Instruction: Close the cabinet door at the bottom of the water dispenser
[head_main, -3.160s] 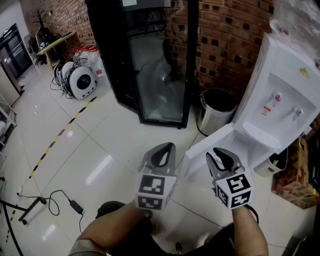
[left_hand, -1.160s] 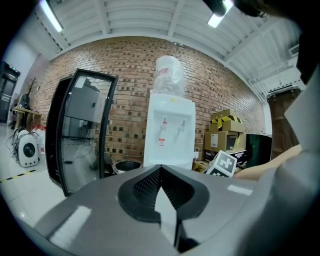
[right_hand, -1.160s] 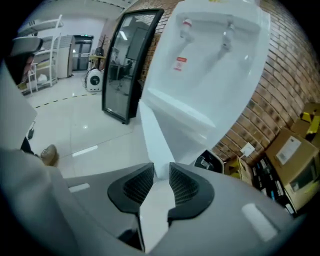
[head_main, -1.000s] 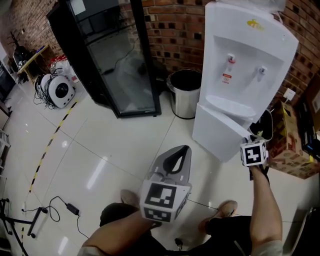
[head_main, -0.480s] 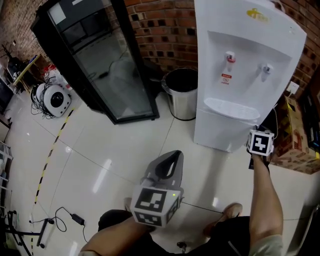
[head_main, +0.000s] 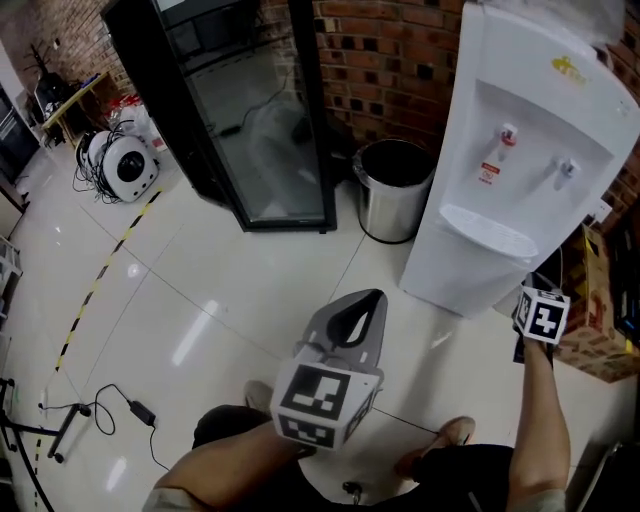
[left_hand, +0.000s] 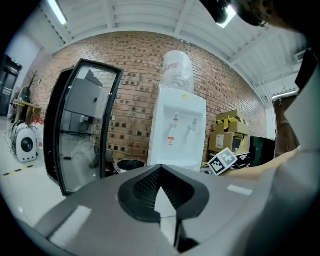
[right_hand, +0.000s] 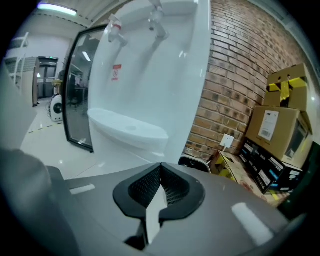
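The white water dispenser (head_main: 520, 150) stands against the brick wall, and the cabinet door (head_main: 450, 265) at its bottom lies flush with the body. My right gripper (head_main: 536, 302) is just off the dispenser's lower right corner, its jaws mostly hidden behind its marker cube. In the right gripper view the jaws (right_hand: 161, 166) are closing tip to tip with nothing between them, below the drip tray (right_hand: 127, 131). My left gripper (head_main: 374, 297) hangs mid-floor, well short of the dispenser (left_hand: 177, 130). It is shut and empty.
A black glass-door fridge (head_main: 250, 110) stands at the left, with a steel bin (head_main: 392, 190) between it and the dispenser. Cardboard boxes (head_main: 600, 345) crowd the right side. A white round device (head_main: 125, 160) and a floor cable (head_main: 130, 410) lie far left.
The cabinet door, wide open at first and slightly ajar a second ago, now sits flush. The right gripper has drawn back to the right of it. The left gripper has hardly shifted.
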